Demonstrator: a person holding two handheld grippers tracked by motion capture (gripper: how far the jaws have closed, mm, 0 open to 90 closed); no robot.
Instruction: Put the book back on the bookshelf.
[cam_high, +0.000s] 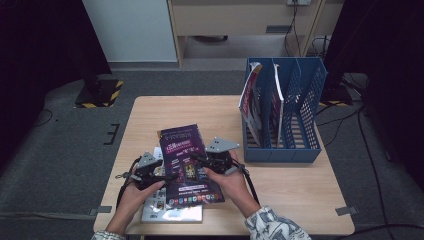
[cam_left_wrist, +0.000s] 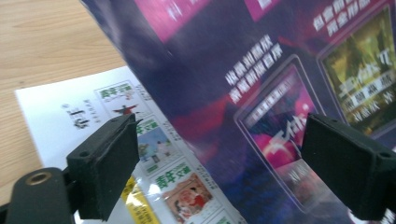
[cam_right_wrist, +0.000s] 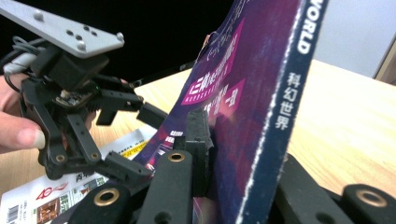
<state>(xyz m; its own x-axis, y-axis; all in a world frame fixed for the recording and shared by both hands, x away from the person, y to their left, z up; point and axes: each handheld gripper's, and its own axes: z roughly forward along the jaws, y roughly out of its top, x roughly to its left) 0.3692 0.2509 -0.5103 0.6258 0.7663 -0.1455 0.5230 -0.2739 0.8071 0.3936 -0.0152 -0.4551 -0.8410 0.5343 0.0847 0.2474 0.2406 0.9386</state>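
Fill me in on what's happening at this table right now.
A person at a light wooden table works a gripper in each hand. The right gripper is shut on the edge of a purple, glossy magazine, tilting it up off a white magazine lying flat beneath. The left gripper is open, its fingers straddling the purple cover without pressing it. To the right stands a blue plastic file rack with two magazines already filed upright.

The right tongs (cam_right_wrist: 219, 154) clamped the purple magazine (cam_right_wrist: 252, 93) near its spine, holding it upright. The left tongs (cam_right_wrist: 135, 140) stood spread at its cover, above a white magazine (cam_right_wrist: 56, 193) lying on the table (cam_right_wrist: 345, 121).
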